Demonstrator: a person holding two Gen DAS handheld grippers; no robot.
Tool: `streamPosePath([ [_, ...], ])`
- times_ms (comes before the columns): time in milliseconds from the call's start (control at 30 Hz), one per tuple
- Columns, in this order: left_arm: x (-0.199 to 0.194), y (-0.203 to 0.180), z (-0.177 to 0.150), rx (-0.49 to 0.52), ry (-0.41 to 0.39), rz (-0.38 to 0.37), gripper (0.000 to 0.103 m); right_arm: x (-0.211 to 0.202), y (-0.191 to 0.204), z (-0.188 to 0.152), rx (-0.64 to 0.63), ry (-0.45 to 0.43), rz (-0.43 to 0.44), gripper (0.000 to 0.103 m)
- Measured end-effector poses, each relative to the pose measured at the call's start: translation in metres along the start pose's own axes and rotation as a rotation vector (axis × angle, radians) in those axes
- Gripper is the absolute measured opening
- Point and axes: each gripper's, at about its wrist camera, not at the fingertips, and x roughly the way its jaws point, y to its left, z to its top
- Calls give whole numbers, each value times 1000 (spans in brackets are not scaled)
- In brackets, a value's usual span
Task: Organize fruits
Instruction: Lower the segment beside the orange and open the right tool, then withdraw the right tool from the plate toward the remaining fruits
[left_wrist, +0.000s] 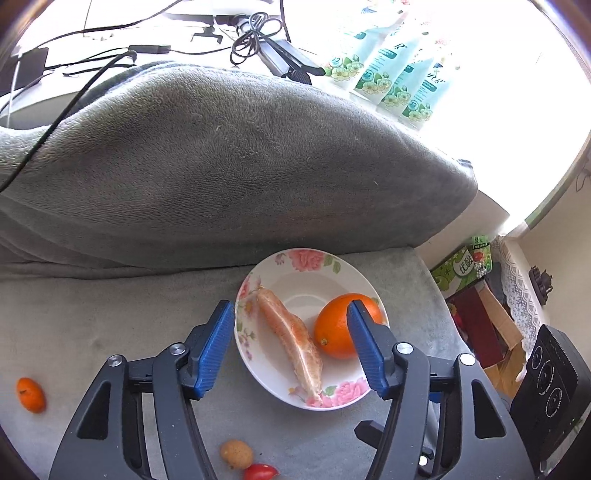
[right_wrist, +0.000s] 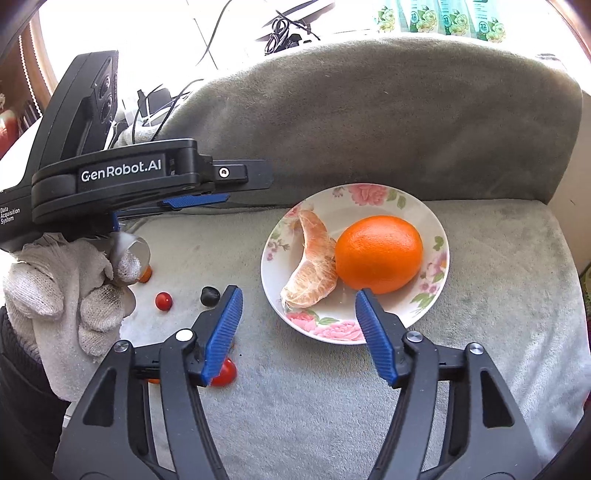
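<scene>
Two fruits sat on the plate (right_wrist: 436, 229): a firm, smooth orange (right_wrist: 378, 253) at 3 o'clock, a soft, probably fragile peeled segment (right_wrist: 312, 266) at 9. We noted the left gripper (left_wrist: 291, 350) and right gripper (right_wrist: 297, 332) both open, empty; grasp the orange across its middle.

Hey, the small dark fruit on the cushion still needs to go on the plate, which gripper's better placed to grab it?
Probably the right gripper: its jaws stand open and the dark fruit lies just beside its left fingertip. The left gripper hangs open over the plate.
</scene>
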Motion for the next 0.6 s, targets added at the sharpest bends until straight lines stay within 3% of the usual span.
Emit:
streamPosePath([
  [533,-62,56,-34,17,-79,126,64,2,17,-5,-99,-10,39,71],
  [600,-70,65,-42,12,-90,147,64,2,21,-5,-120,-6,40,79],
])
